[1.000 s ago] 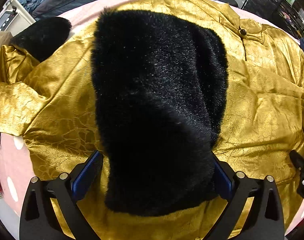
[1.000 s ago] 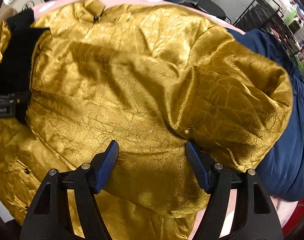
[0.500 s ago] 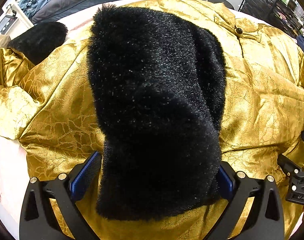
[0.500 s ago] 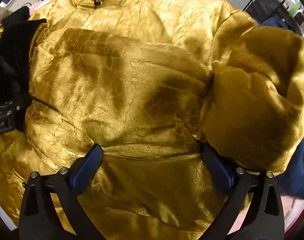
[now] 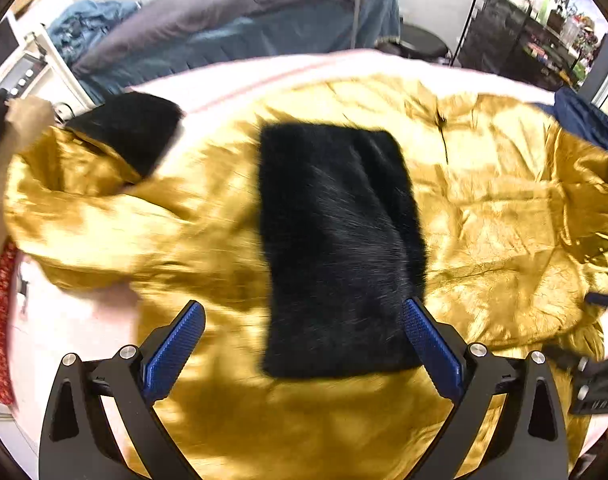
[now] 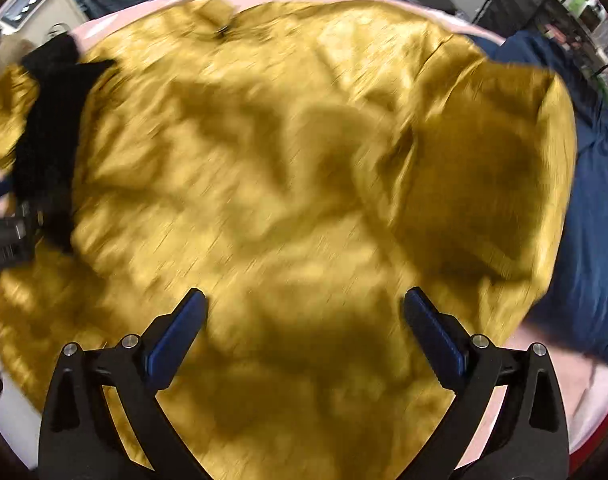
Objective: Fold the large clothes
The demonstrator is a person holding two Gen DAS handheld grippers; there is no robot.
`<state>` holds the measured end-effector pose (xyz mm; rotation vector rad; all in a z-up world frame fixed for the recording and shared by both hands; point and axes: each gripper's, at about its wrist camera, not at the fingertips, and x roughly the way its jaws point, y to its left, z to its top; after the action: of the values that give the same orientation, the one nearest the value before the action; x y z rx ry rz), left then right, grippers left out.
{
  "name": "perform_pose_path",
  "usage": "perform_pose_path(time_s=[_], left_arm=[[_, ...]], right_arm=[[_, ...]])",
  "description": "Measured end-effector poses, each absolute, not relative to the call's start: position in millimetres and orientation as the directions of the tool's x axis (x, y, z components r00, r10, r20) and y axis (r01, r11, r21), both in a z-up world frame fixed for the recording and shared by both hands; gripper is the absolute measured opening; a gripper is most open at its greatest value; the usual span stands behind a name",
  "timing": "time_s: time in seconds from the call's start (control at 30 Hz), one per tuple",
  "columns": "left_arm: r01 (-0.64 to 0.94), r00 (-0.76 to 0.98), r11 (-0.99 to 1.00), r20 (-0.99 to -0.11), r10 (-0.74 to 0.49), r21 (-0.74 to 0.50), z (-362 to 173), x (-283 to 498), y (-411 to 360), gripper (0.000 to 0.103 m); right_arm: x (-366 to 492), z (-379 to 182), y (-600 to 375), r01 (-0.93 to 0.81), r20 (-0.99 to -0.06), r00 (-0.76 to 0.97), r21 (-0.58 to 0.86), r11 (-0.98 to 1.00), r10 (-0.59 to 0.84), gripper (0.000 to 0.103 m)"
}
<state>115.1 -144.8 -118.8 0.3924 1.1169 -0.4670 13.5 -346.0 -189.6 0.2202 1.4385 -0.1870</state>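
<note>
The gold jacket (image 5: 504, 216) is lying spread over the pink bed (image 5: 304, 68), collar at the far side, with its black fur cuff (image 5: 336, 248) folded across the chest and a second fur cuff (image 5: 131, 128) sitting at the end of the other sleeve, out to the left of that view. In the right wrist view the gold sleeve (image 6: 480, 184) is lying doubled over the body, next to a navy garment (image 6: 584, 200).

The left hand-held gripper (image 5: 301, 332) is hovering with its jaws spread wide, the fur cuff lying between them but not pressed by either pad. The right hand-held gripper (image 6: 304, 328) is standing fully parted above the gold cloth after just widening its jaws, with nothing pinched between them.

The satin shell is looking slick and thinly padded, so it is probably going to slide under the pads and spring back out of a crease, while the fur cuffs are looking thick and easier to bite. The garment is likely soft and fairly bulky rather than heavy. Taking hold seems safest at seams, at the hem corners or at a cuff, pinching a doubled edge rather than flat cloth
</note>
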Motion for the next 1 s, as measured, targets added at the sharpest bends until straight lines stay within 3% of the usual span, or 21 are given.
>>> perform_pose_path(time_s=[0.17,0.33,0.47,0.6,0.67,0.73,0.8,1.0], left_arm=[[0.456,0.477,0.881,-0.87,-0.125,0.124,-72,166,-93,0.097],[0.326,0.579,0.898,-0.813,0.057,0.295,-38,277,-51,0.093],[0.299,0.468,0.91,-0.875,0.122,0.286,-53,360,-27,0.093],[0.329,0.289,0.909,-0.944,0.162,0.256,-97,396,-17,0.081],[0.344,0.214,0.908,-0.962,0.172,0.239,-123,399,-11,0.063],[0.312,0.162,0.932,-0.977,0.14,0.185,-139,395,-1,0.028],[0.269,0.182,0.955,-0.98,0.078,0.126,-138,389,11,0.013],[0.243,0.401,0.97,-0.908,-0.12,-0.021,-57,388,35,0.007]], right_arm=[[-11,-184,-326,0.238,-0.992,0.125,0.042,0.97,0.012,0.098],[-15,-173,-326,0.271,-0.989,0.146,0.041,0.962,0.001,0.098],[-27,-151,-328,0.316,-0.983,0.182,0.034,0.948,-0.025,0.098],[-37,-137,-333,0.366,-0.982,0.182,0.014,0.931,-0.057,0.098],[-46,-132,-331,0.397,-0.982,0.174,0.005,0.918,-0.07,0.098],[-53,-129,-329,0.435,-0.983,0.166,0.005,0.9,-0.074,0.098],[-64,-130,-325,0.463,-0.984,0.159,0.002,0.886,-0.081,0.098],[-79,-116,-311,0.535,-0.977,0.175,-0.006,0.845,-0.118,0.098]])
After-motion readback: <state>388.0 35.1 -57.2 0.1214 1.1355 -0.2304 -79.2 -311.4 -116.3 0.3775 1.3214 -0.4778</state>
